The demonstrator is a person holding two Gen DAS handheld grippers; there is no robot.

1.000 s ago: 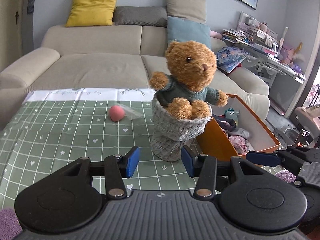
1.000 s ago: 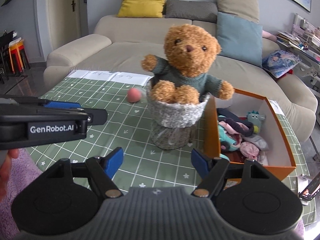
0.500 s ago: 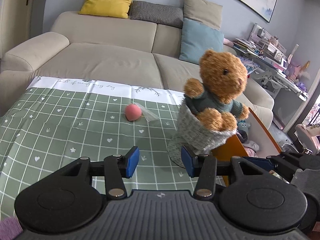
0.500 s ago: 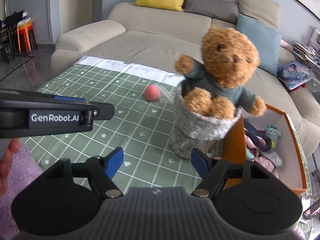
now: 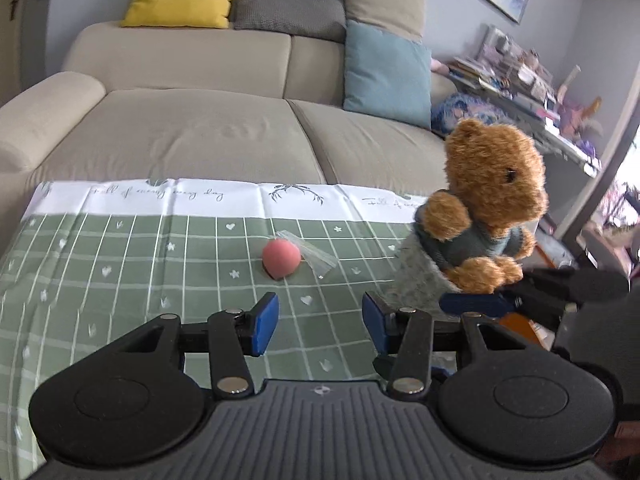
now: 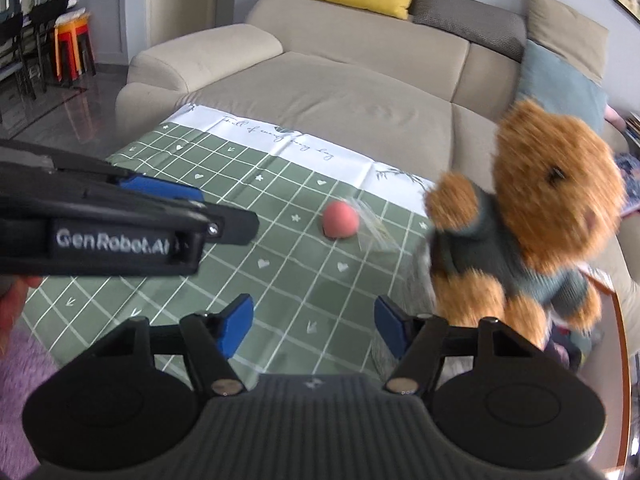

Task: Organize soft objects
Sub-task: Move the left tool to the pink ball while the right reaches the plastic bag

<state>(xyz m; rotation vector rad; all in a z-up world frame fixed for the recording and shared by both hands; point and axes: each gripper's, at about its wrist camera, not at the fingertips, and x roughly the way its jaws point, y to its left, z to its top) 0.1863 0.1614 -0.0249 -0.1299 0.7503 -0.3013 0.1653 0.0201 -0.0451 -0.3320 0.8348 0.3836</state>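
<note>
The bear (image 6: 532, 220) was smeared with blur in the right wrist view, and its lower body was cut off behind the right gripper (image 6: 314, 326). In the left wrist view the grey knit sack (image 5: 416, 276) around it was half hidden by the right gripper's blue finger (image 5: 474, 303). The bear (image 5: 488, 204) was brown and fluffy, in a dark green sweater, sitting upright in the sack near the cloth's right edge. A pink ball (image 5: 281, 258) lay mid-cloth, touching a clear plastic scrap (image 5: 316, 252). The left gripper (image 5: 319, 322) was spread wide and held nothing; so was the right. The green checked cloth (image 5: 120, 264) lay bare from the ball to its left edge, with its white border toward the sofa (image 5: 200, 132).
</note>
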